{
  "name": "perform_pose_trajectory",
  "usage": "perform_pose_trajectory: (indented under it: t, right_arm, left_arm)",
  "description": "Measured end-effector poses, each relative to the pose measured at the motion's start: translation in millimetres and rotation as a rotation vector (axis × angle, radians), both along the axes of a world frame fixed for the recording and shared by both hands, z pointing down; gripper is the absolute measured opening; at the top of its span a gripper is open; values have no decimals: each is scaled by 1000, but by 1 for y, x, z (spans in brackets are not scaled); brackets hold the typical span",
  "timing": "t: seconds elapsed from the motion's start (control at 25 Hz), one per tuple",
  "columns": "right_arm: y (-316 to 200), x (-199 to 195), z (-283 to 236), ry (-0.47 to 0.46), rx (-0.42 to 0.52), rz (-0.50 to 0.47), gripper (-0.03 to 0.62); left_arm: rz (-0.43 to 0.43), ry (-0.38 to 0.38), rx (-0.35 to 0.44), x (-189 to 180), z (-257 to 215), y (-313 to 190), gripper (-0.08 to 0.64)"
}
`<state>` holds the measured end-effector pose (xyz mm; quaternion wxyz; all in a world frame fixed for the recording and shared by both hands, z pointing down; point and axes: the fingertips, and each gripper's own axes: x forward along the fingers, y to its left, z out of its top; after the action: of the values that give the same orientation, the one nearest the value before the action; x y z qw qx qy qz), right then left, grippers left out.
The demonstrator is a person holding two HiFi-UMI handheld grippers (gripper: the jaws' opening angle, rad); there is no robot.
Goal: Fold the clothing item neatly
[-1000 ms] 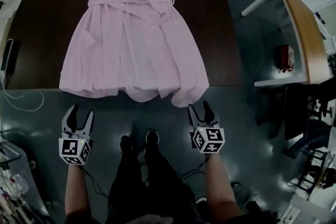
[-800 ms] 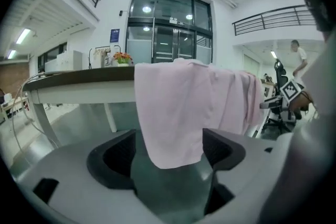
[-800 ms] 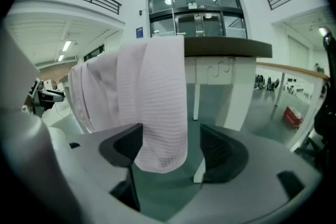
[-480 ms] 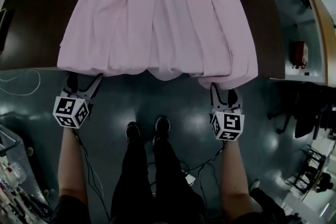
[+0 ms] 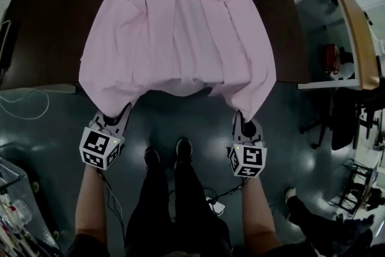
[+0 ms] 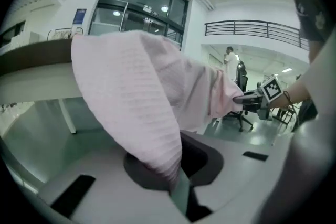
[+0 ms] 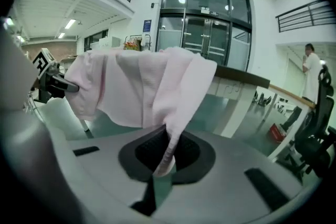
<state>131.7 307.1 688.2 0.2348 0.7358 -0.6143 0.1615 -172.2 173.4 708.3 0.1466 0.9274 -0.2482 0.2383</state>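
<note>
A pink dress [image 5: 180, 21] lies flat on the dark table [image 5: 48, 27], its hem hanging over the near edge. My left gripper [image 5: 112, 120] has just been closing and is shut on the hem's left corner [image 6: 152, 134], the cloth pinched between the jaws. My right gripper [image 5: 243, 123] has just been closing too and is shut on the hem's right corner [image 7: 173, 107]. Both corners are drawn below the table edge, so the hem sags between them. Each gripper view shows the other gripper across the stretched cloth: the right gripper [image 6: 252, 99] and the left gripper [image 7: 58, 84].
A wooden-edged desk [image 5: 352, 27] and a dark office chair [image 5: 337, 123] stand to the right. A white cable [image 5: 24, 105] lies on the floor at the left. The person's shoes [image 5: 180, 150] are just short of the table. Someone stands far off [image 7: 311, 68].
Both grippers went from open below the hem to shut on its two corners. The corners now hang lower and nearer the person than half a second ago.
</note>
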Motion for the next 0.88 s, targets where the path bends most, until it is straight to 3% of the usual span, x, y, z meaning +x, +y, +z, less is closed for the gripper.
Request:
perform_pose_trajectory:
  t: [0.16,0.36,0.48,0.6,0.68,0.88]
  right_arm:
    - [23,-31,-58,-5,7,-26,0]
    - [34,-33,-148,-57,57,18,0]
    - [28,-28,-196,-37,88,4,0]
    - [12,-24,-234,-3,115,-14,0]
    - [1,-20,-257,4,135,-14,0]
    - [-43,-2,-304,-15,187,-43,0]
  left_arm:
    - [20,35,-88,-20,-54,46,31]
    - [-1,119,-191,-54,-142,57,31]
    - [64,169,-240,-55,-193,51,31]
    - [126,187,-208,-49,-236,34,31]
    - [140,204,-209,-44,-259,22,31]
    - [137,289,-302,-19,-309,-18,31]
